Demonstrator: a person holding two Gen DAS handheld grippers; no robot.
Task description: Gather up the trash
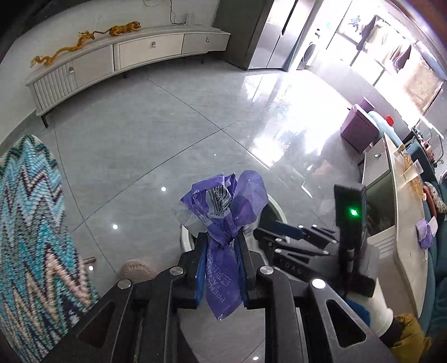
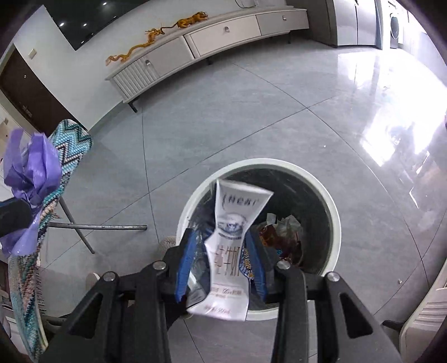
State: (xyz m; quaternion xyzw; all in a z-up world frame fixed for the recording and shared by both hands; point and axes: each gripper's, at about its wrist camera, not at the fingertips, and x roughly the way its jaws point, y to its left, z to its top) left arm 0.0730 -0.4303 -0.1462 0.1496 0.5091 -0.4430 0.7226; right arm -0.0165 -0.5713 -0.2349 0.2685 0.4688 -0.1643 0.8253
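Grey tiled floor [image 2: 251,117] with bin [image 2: 333,212]: left hand-held gripper [image 1: 222,245] pinches light, crinkly purple wrapper [image 1: 223,201] mid-length; right hand-held gripper [image 2: 223,259] clamps limp white packet [image 2: 232,220].

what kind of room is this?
Most likely a home living room: a long low TV cabinet under a wall-mounted screen, glossy tiled floor, and a white trash bin standing on it.
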